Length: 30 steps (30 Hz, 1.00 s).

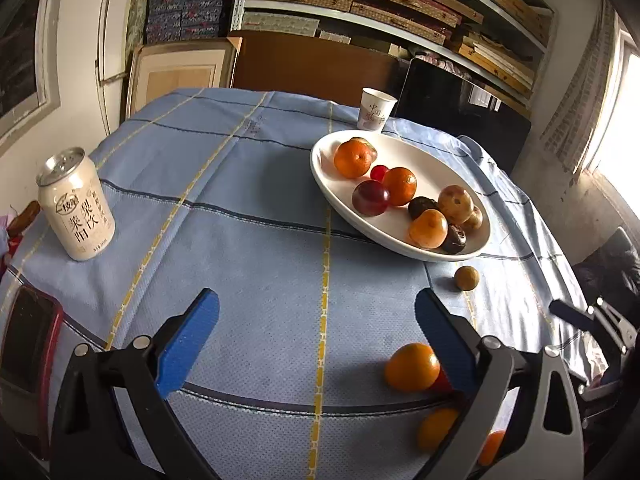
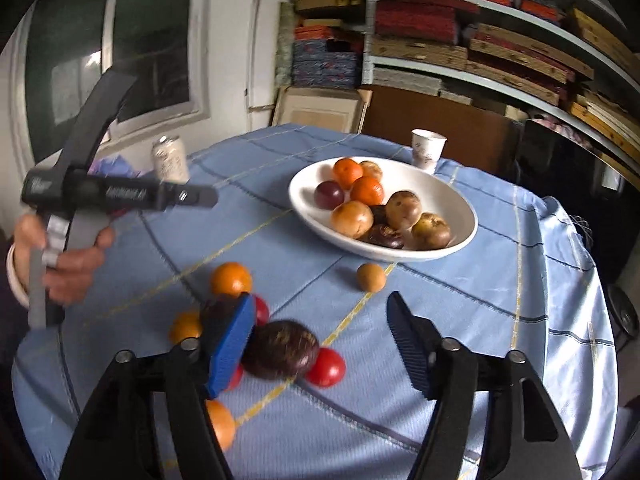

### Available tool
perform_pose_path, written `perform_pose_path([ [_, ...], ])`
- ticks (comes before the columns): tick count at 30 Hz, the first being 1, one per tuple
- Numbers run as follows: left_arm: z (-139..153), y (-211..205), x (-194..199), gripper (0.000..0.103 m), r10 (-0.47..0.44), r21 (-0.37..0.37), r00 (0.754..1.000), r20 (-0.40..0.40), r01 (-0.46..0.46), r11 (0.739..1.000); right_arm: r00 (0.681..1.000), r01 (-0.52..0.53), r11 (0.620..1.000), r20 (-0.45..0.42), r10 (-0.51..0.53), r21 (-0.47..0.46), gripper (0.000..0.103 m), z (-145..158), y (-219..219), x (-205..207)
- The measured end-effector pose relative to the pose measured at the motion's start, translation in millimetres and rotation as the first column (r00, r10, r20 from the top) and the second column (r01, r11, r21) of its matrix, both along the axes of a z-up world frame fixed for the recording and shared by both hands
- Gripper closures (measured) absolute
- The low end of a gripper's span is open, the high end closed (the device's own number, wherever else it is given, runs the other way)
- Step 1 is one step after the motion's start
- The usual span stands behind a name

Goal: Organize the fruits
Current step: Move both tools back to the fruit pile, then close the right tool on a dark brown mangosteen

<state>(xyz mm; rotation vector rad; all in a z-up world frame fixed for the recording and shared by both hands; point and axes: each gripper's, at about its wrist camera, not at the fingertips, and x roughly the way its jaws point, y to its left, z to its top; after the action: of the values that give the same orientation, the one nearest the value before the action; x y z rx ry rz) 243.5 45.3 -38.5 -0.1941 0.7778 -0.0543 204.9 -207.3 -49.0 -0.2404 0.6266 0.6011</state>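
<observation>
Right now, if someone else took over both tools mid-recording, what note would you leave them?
Left tool: open, empty, over bare cloth.
Right tool: open, empty, hanging over the loose fruit.
White plate already holds oranges, plums, brownish and dark fruits.
Still loose on the blue tablecloth: small brown fruit just in front of the plate, an orange, a dark purple fruit, a red fruit, plus more oranges and red ones partly hidden behind the right tool.
Left to do: move these loose fruits onto the plate.

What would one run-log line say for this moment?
left gripper: open, empty | right gripper: open, empty | plate: holds fruit | loose fruit on tablecloth, incl. small brown fruit
</observation>
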Motion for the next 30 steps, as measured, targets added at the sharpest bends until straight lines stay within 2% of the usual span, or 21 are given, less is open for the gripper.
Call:
perform_pose_path([
  [3,-1,2,1,0.007,0.008,-0.008,1.000,-0.005,-0.008,1.000,0.999,-0.033,0.999,-0.026,0.033,0.005,0.047,-1,-2,-3],
  [14,0,-1,-1,0.007,-0.001,0.003,1.000,0.001,0.001,1.000,0.993,-0.092,0.993,-0.085,0.085,-0.078,0.053,-23,15,-8],
  [26,0,-7,-3,0.007,-0.014,0.017,1.000,0.005,0.014,1.000,0.994,-0.090,0.989,-0.080,0.081,-0.115,0.054,-32,25,-9],
  [30,0,-9,-4,0.007,-0.018,0.031,1.000,0.010,0.018,0.999,0.993,-0.097,0.989,-0.075,0.088,-0.116,0.059,-31,26,-10],
])
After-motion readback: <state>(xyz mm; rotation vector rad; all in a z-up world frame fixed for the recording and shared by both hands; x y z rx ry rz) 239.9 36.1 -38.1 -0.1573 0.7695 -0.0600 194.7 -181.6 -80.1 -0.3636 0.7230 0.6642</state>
